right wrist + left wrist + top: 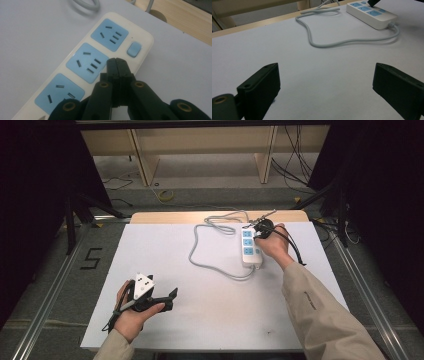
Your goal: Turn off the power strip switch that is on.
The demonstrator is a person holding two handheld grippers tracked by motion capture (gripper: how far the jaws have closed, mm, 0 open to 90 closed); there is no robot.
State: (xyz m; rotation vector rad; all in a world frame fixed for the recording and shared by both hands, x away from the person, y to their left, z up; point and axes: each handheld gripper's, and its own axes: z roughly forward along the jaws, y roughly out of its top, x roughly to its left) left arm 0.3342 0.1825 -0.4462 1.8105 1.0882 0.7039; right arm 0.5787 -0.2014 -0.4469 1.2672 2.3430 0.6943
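The right gripper (117, 62), jaws pressed together, hovers over the power strip (75, 72) beside its switch (133, 49).

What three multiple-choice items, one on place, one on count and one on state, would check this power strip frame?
1. Where do the tips of the right gripper sit?
A. Over the power strip, beside its blue switch
B. On the looped cable
C. At the near table edge

2. How many blue socket panels does the power strip have?
A. Two
B. Three
C. Five

3. How do the jaws of the left gripper stand?
A. Shut on the cable
B. Shut with nothing between them
C. Open, wide apart over the bare white table

Answers: 1 A, the right gripper view shows the closed tips just short of the switch. 2 B, three blue panels lie in a row. 3 C, the left gripper view shows a wide gap with only table between the jaws.
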